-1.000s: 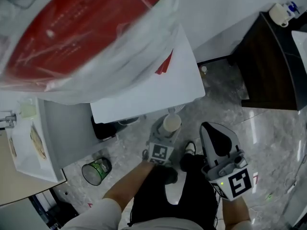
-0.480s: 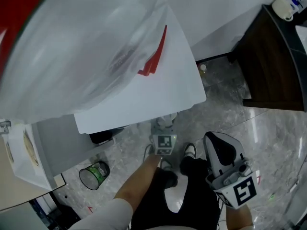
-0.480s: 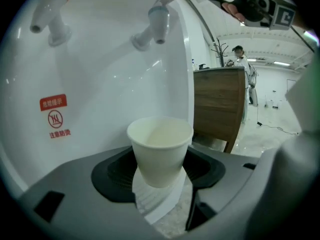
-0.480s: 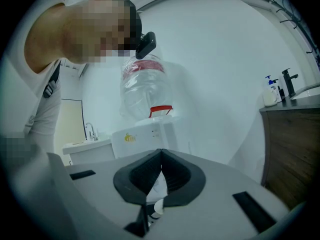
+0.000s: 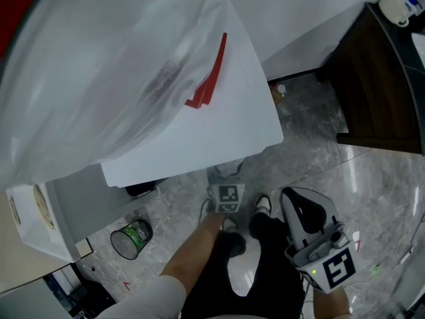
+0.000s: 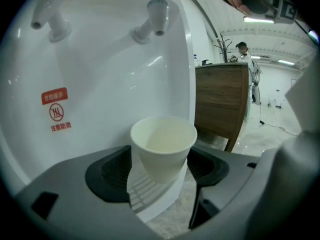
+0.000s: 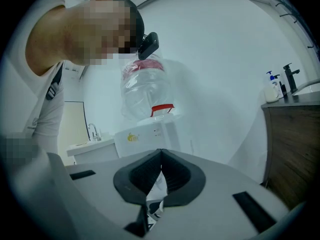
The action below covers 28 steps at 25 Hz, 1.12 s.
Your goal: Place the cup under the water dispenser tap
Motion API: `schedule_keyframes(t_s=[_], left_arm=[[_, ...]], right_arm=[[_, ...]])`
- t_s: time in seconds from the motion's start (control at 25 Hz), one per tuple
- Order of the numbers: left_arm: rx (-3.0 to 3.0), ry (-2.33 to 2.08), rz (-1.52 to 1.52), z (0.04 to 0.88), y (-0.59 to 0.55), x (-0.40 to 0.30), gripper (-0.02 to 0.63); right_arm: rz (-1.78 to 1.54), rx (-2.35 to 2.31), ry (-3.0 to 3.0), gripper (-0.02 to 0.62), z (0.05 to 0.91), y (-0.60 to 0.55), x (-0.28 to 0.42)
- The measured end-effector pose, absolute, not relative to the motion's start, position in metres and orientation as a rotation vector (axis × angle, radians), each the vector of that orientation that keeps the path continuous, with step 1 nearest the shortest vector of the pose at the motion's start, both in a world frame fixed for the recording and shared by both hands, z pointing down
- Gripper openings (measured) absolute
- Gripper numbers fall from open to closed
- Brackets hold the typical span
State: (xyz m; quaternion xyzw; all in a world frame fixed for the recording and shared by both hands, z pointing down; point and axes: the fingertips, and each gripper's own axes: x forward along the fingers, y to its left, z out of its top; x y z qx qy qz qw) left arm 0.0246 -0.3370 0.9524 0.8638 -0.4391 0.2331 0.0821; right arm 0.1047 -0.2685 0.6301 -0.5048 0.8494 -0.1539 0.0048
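Lowered since a second ago, the left tool [image 6: 160, 174] stands at the water dispenser [image 5: 219, 131], jaws opening around the cup [image 6: 163, 146] on the drip tray [image 6: 145, 190] below the tap [image 6: 152, 21]. Right tool [image 7: 160, 166]: closed, empty, above marble floor [image 5: 332, 171]. Only the left gripper view shows tap and tray.

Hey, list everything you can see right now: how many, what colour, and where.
water dispenser: one, white, straight ahead
water bottle: one, clear with red, atop the dispenser
taps: two, one red-tipped, one white, dispenser front
drip tray: one, white, below the taps
cup: one, white, on the tray, roughly under the white tap
bin: one, green and black, floor
cabinet: one, dark wood, right
left gripper: grey, jaws opening around the cup
right gripper: grey, shut, empty
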Motion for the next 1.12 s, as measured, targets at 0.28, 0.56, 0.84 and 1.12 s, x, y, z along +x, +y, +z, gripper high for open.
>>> schedule_keyframes(t_s=[0.28, 0.56, 0.84, 1.12], left_arm=[[2.546, -1.275, 0.740, 0.940, -0.321, 0.014, 0.334], [2.559, -1.161, 0.783, 0.885, -0.283, 0.011, 0.334], [2.677, -0.992, 0.744, 0.762, -0.241, 0.012, 0.333], [2.776, -0.873, 0.620, 0.629, -0.224, 0.013, 0.302]], right_arm=[[-0.539, -1.574, 2.671, 0.015, 0.622, -0.262, 0.103], [-0.572, -1.575, 2.693, 0.017, 0.598, -0.257, 0.090], [-0.581, -1.577, 2.712, 0.017, 0.541, -0.241, 0.070], [-0.562, -1.584, 2.737, 0.017, 0.480, -0.217, 0.058]])
